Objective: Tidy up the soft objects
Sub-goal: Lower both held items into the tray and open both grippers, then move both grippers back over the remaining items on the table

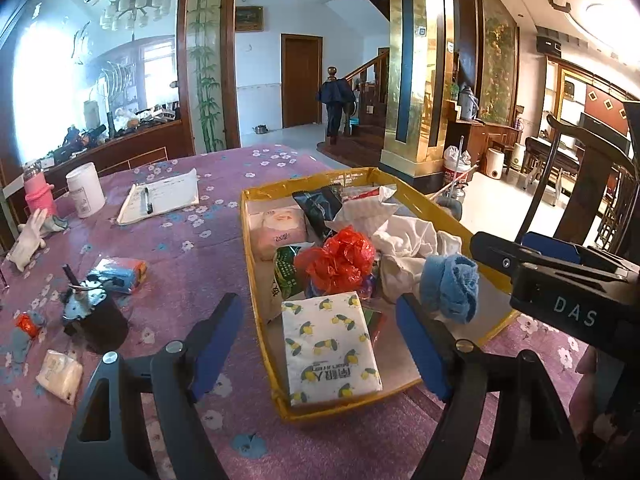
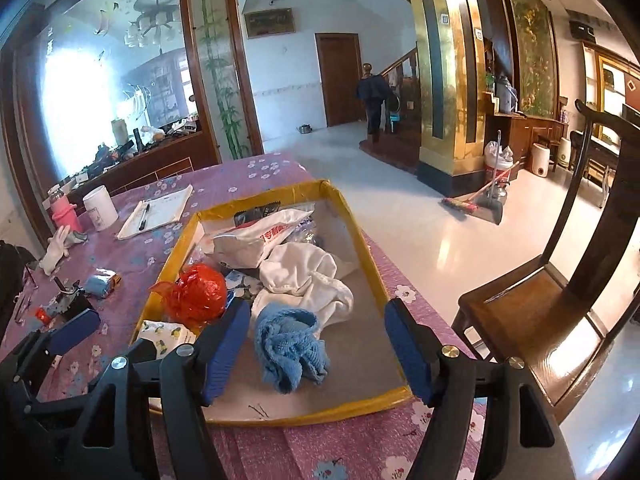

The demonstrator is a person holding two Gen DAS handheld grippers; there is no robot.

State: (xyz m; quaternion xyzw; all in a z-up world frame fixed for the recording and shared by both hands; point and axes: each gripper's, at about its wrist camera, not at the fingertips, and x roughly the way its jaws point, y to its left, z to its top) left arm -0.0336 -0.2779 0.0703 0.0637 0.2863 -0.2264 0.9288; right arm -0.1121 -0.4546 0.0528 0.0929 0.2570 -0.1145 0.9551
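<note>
Table (image 1: 192,248): your purple flowered cloth carries the tray, with loose items left of it.
Tray (image 2: 384,280): the yellow-rimmed cardboard tray is your landmark; it already holds most of the soft things.
White cloth (image 2: 304,276): bunched mid-tray toward the right rim. It looks light and limp, so pinch a thick fold, not an edge.
Tissue pack (image 1: 330,344): the lemon-print pack lies flat in the near-left corner of the tray. Probably squashy and slick-wrapped; take it across its narrow sides.
Red plastic bag (image 1: 340,260): crumpled in the tray's middle, just behind the tissue pack. Likely crinkly and slippery; grip deep into the bunch.
Blue cloth (image 2: 290,346): balled up in the near part of the tray, just in front of the white cloth. Soft and springy by the look; close on its thickest lump.
Small packets (image 1: 120,274): a blue-and-orange one and a white one (image 1: 60,374) lie on the table, well left of the tray, seemingly yet to go in.
Left gripper (image 1: 320,340): jaws wide, nothing held, poised above the tissue pack.
Right gripper (image 2: 318,350): jaws wide, empty, the blue cloth lying between the fingers, untouched as far as you can see.
</note>
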